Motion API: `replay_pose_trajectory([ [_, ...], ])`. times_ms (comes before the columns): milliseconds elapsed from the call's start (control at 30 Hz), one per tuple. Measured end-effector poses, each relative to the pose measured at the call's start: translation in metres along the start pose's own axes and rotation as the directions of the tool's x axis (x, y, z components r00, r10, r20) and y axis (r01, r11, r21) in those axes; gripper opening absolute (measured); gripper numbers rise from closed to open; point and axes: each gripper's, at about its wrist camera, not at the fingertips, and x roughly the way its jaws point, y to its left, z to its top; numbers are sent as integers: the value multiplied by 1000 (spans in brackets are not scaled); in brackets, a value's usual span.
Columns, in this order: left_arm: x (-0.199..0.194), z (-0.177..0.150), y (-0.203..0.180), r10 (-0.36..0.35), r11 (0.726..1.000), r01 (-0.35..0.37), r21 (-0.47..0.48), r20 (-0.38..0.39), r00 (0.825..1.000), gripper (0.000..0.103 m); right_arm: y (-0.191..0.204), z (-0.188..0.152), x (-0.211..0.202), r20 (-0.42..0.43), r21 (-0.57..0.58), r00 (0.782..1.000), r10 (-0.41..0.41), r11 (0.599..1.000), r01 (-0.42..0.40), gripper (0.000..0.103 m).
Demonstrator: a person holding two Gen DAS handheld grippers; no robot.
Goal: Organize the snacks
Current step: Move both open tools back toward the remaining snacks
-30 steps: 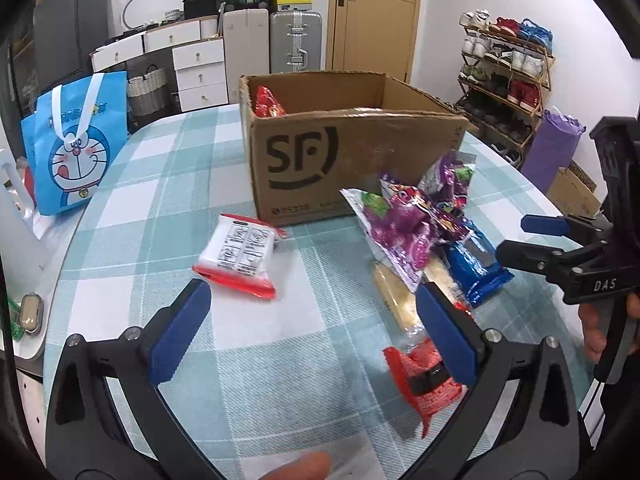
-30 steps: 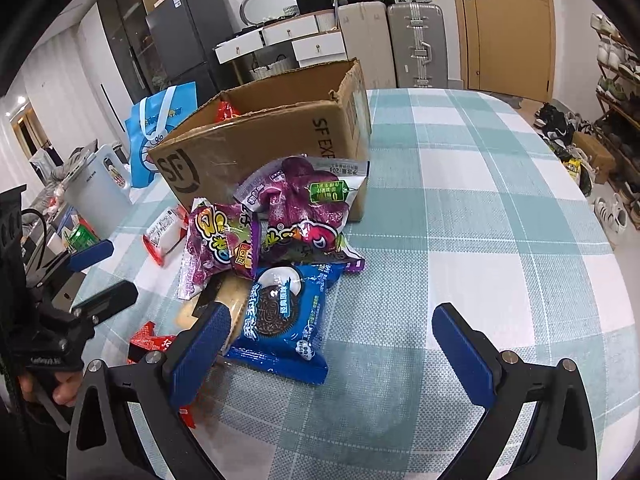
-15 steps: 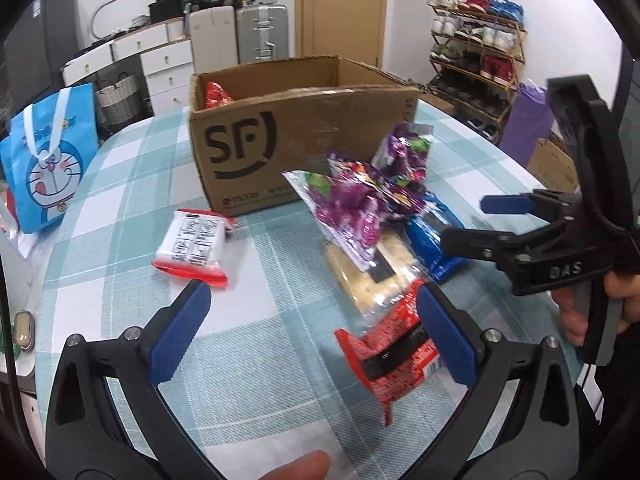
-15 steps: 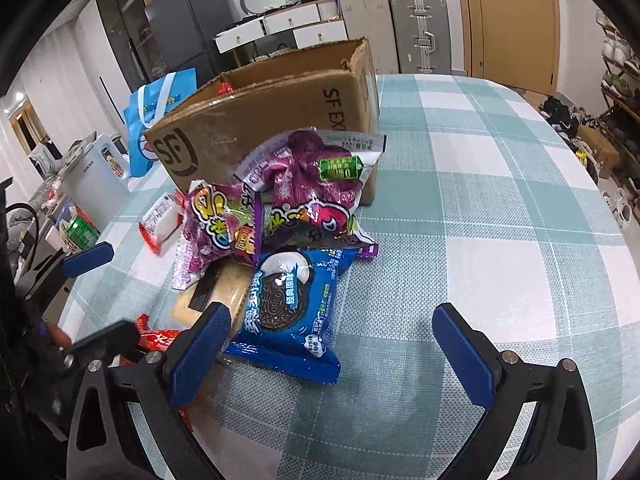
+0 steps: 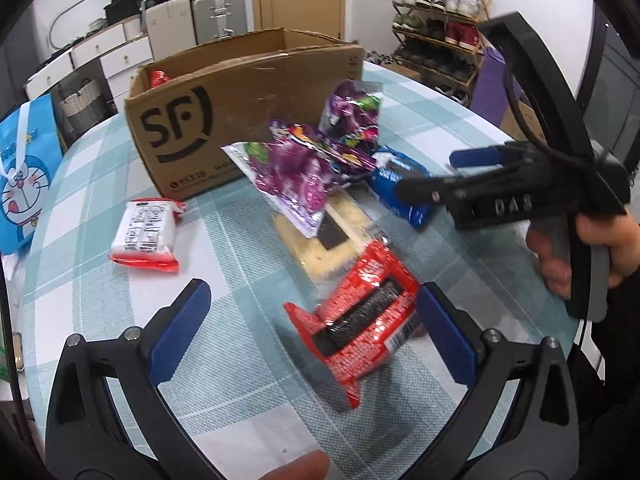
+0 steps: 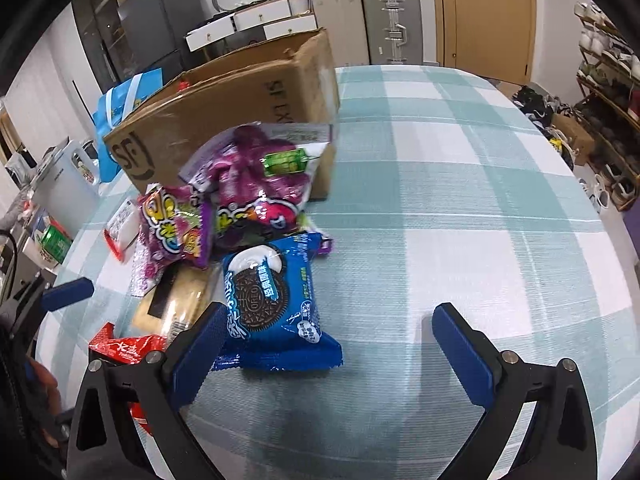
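- One cardboard box (image 5: 248, 108) stands on the checked table (image 6: 460, 200); beside it lie two purple bags (image 6: 256, 184), one blue cookie pack (image 6: 272, 304), one cracker pack (image 5: 320, 240), one red packet (image 5: 360, 320) and one red-and-white packet (image 5: 146, 236).
- The left gripper (image 5: 312, 336) is spread wide, with the red packet just inside its right finger.
- The right gripper (image 6: 328, 344) is also spread wide, its left finger touching the cookie pack.
- Only the left view shows a red packet inside the box.

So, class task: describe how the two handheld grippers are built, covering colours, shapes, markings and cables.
Left gripper and right gripper share a black Y-shaped plastic frame with silver screws and flat blue finger pads. From the left wrist view, the right gripper's body shows raised "DAS" lettering, a black cable and a grey trigger.
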Motion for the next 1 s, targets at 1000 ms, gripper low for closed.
replay_pose_trajectory([
  [1000, 25, -14, 38, -4, 1000, 2, -18, -118, 993, 103, 20, -8, 9, -29, -131, 995, -96, 987, 91, 102],
])
